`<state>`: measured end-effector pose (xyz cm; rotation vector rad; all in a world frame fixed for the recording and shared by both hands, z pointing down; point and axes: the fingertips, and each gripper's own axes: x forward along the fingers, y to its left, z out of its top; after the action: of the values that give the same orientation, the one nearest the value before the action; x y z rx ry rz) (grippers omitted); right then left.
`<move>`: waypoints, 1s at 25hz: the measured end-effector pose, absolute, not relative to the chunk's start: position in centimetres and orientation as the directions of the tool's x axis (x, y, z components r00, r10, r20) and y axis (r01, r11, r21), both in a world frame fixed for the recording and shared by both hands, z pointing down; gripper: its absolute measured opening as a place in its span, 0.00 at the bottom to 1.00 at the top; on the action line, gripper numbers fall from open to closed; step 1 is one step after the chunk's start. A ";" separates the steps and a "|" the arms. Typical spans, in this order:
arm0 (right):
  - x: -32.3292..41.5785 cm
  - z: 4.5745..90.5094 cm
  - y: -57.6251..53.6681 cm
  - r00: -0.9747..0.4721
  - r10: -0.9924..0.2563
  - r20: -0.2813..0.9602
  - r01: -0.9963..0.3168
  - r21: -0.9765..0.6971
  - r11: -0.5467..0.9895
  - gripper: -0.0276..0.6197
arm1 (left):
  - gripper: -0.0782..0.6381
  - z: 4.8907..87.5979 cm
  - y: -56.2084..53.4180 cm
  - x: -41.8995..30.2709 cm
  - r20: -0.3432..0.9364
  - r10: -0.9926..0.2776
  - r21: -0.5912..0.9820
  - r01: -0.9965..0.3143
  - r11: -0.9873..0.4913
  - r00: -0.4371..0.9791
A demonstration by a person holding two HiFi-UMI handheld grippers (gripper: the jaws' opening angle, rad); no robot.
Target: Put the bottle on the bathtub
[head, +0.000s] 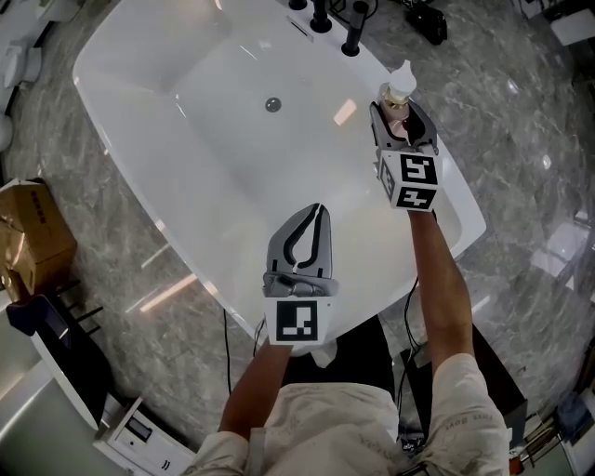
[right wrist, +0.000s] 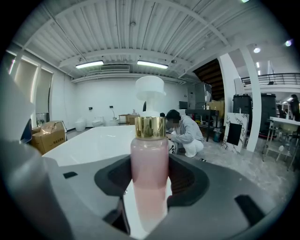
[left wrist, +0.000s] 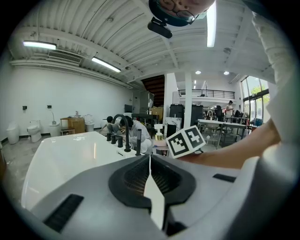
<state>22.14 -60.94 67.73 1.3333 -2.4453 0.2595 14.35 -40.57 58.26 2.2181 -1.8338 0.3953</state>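
Note:
A pink bottle (head: 400,97) with a gold collar and white pump top stands upright between the jaws of my right gripper (head: 401,115), which is shut on it. In the head view it hangs over the right rim of the white bathtub (head: 139,102), near the tap end. The right gripper view shows the bottle (right wrist: 149,154) filling the middle, with the gripper (right wrist: 150,192) closed round its body and the bathtub (right wrist: 98,140) behind it. My left gripper (head: 320,212) hovers over the tub's near end, shut with nothing in it. Its jaw tips (left wrist: 149,161) meet above the bathtub (left wrist: 61,154).
Black tap fittings (head: 336,22) stand on the tub's far rim, also visible in the left gripper view (left wrist: 126,136). A cardboard box (head: 33,232) sits on the marble floor at the left. A crouching person (right wrist: 185,133) is beyond the tub.

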 end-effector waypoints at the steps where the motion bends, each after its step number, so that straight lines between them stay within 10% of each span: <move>1: 22.1 67.8 -61.6 -0.499 -0.779 0.379 -0.842 0.001 0.539 0.36 | 0.12 58.4 -40.5 14.5 0.355 -0.917 0.002 -0.981 -0.194 0.183; 25: 19.7 66.9 -72.3 -0.495 -0.818 0.294 -0.857 -0.006 0.516 0.36 | 0.12 60.4 -40.7 14.6 0.408 -0.899 0.075 -0.987 -0.141 0.159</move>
<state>19.67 -72.28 66.92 1.4136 -2.5047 0.2200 14.55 -40.73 60.38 2.1184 -1.8082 0.3813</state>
